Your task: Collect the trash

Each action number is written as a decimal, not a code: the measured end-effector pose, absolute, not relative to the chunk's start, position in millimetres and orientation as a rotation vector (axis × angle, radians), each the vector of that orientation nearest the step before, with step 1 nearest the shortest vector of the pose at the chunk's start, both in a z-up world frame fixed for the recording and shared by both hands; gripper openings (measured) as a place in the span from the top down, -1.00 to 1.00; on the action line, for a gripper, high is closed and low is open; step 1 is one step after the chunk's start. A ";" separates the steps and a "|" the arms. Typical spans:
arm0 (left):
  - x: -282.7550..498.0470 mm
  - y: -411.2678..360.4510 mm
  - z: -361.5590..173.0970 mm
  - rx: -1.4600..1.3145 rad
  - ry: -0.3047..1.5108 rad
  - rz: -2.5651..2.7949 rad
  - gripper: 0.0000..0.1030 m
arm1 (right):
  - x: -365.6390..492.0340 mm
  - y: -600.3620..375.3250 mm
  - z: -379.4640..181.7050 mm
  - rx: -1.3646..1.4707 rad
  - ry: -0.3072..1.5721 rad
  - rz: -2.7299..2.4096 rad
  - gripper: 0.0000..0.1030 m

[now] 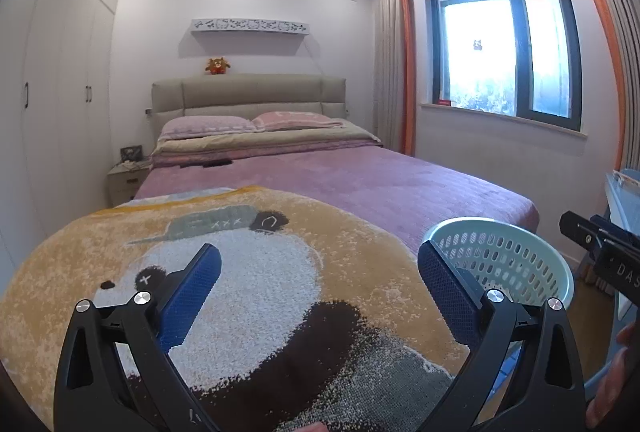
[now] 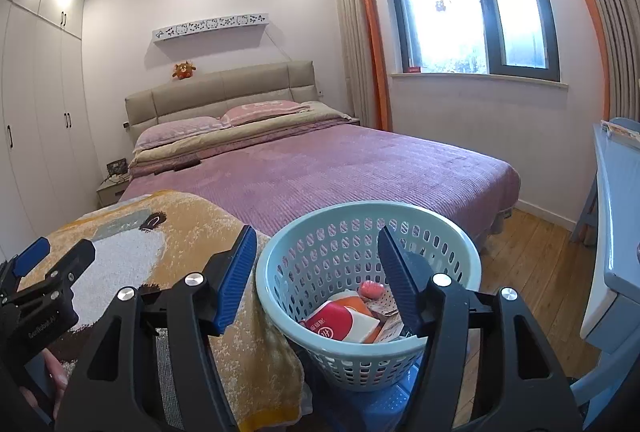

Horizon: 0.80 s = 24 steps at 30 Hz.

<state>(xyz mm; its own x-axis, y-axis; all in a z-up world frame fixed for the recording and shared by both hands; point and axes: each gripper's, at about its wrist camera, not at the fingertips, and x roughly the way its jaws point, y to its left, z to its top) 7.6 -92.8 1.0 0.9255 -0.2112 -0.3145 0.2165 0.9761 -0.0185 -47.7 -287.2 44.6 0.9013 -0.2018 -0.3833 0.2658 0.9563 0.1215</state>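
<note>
Across a purple bed (image 2: 340, 167) (panda blanket (image 1: 248, 272) at foot), left claw (image 1: 320, 288) spread, right claw (image 2: 316, 272) spread over basket (image 2: 280, 272).

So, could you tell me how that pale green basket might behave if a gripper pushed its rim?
The basket looks like thin perforated plastic holding only a few wrappers, so it is probably light and would slide or tip easily. Its rim may flex.
</note>
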 end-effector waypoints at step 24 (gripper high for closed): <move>12.0 -95.1 -0.6 0.018 0.361 -0.246 -0.86 | -38.4 -287.0 33.2 0.187 0.430 -0.235 -0.16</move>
